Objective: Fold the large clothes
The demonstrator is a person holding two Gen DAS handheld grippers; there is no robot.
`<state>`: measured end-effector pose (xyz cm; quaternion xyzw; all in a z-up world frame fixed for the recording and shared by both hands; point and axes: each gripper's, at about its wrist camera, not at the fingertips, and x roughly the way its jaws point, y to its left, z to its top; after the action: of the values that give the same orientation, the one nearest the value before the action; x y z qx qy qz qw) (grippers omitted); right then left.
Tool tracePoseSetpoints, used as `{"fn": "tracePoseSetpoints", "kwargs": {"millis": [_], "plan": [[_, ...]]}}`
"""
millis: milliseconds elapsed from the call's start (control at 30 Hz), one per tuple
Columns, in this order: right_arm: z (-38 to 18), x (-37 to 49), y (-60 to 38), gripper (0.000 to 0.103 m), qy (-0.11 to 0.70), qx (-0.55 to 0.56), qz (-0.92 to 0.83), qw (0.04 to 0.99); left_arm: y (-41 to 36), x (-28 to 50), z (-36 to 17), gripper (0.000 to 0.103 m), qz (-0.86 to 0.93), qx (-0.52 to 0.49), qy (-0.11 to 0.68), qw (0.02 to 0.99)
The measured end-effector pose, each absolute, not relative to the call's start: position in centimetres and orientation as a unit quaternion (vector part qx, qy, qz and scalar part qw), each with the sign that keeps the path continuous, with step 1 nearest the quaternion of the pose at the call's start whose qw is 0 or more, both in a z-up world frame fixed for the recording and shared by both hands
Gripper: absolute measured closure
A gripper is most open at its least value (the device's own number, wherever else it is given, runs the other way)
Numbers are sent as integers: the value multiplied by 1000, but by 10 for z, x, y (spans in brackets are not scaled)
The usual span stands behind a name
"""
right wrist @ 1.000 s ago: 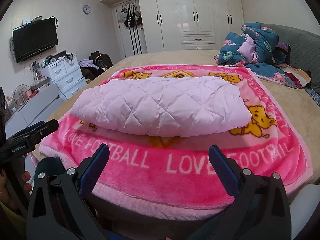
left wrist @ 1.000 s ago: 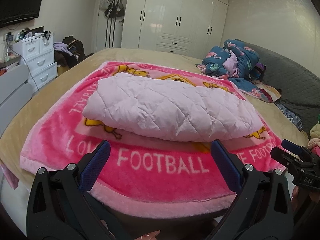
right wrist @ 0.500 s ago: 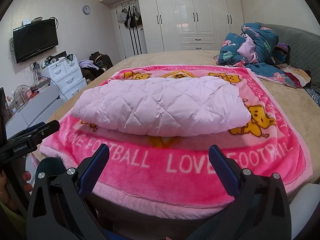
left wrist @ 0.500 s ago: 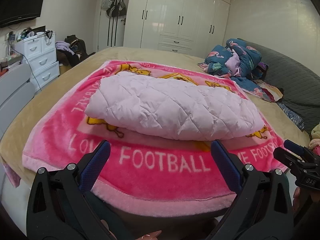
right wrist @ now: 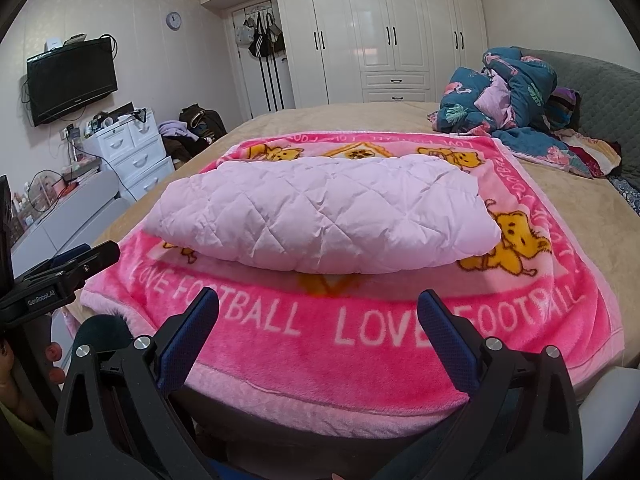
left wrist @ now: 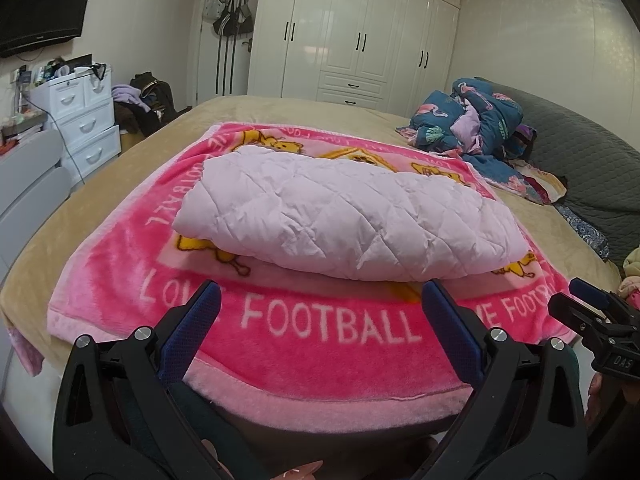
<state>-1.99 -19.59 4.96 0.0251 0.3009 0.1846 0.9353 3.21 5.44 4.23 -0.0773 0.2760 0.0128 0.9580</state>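
A pale pink quilted garment (left wrist: 348,220) (right wrist: 324,220) lies folded into a thick rectangle on a bright pink "LOVE FOOTBALL" blanket (left wrist: 328,324) (right wrist: 360,332) spread on the bed. My left gripper (left wrist: 320,300) is open and empty, held off the near edge of the blanket, short of the garment. My right gripper (right wrist: 318,300) is likewise open and empty at the near edge. Each gripper also shows at the side of the other's view: the right one (left wrist: 588,312) and the left one (right wrist: 76,264).
A heap of blue patterned bedding (left wrist: 472,120) (right wrist: 508,96) lies at the far right of the tan bed (left wrist: 280,108). A grey headboard (left wrist: 580,160) runs along the right. White drawers (right wrist: 128,148), a wall TV (right wrist: 72,78) and white wardrobes (right wrist: 380,32) stand beyond.
Both views have shifted only slightly; the folded garment and blanket lie as before and both grippers stay open.
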Motion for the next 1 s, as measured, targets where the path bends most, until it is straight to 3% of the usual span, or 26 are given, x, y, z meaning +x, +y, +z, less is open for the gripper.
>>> {"fn": "tracePoseSetpoints", "kwargs": {"millis": [1000], "plan": [[49,-20,-196,4,302,25,183,935,62,31,39,9,14,-76,287,955]]}}
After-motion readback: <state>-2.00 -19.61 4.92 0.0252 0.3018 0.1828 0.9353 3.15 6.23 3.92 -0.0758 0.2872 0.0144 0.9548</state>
